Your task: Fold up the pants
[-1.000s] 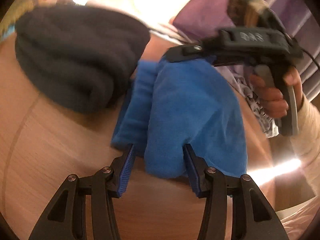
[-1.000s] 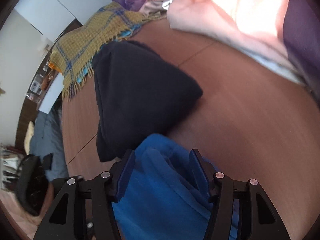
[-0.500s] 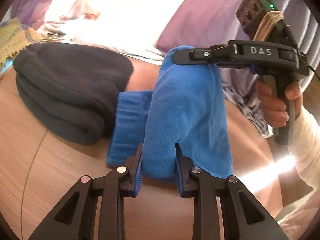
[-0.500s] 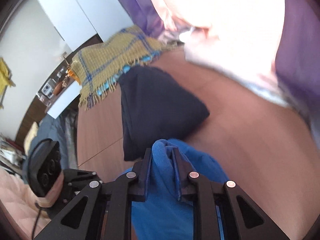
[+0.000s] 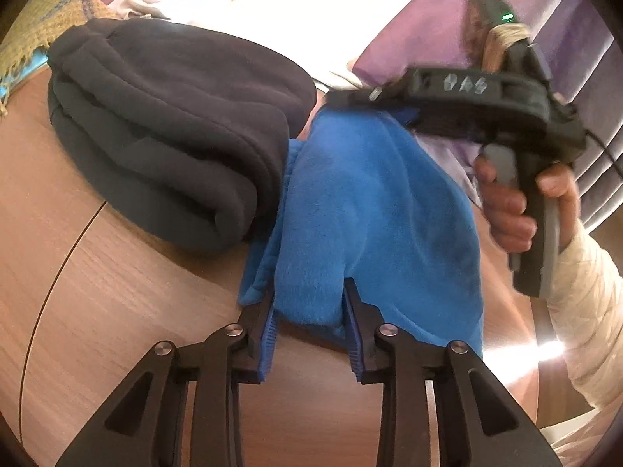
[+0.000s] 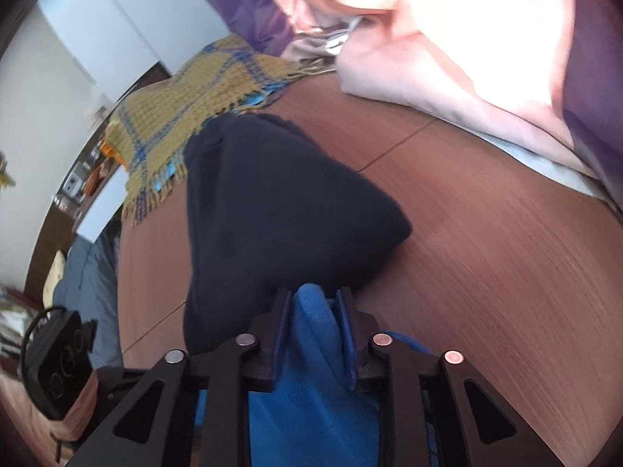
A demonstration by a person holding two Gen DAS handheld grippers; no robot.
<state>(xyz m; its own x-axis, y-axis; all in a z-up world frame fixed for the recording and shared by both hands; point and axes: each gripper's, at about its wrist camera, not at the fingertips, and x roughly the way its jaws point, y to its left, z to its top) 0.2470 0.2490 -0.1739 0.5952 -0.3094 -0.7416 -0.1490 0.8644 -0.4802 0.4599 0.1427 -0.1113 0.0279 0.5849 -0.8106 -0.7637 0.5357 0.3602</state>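
Observation:
The blue fleece pants (image 5: 373, 210) lie folded on the wooden table (image 5: 117, 292), pressed against a folded dark grey garment (image 5: 175, 132). My left gripper (image 5: 309, 295) is shut on the near edge of the blue pants. My right gripper (image 6: 313, 299) is shut on a fold of the blue pants (image 6: 315, 350) at their far end, close to the dark garment (image 6: 280, 210). In the left wrist view the right gripper (image 5: 459, 93) is seen held by a hand above the far end of the pants.
A yellow and blue plaid blanket (image 6: 183, 105) lies at the table's far left. Pink and white cloth (image 6: 447, 46) is heaped along the far edge, before purple fabric (image 5: 428, 27). The wooden table top (image 6: 486, 233) stretches to the right of the dark garment.
Both grippers closed on the blue pants, which rose off the table and have now come down again beside the dark garment. The left jaws have spread a little.

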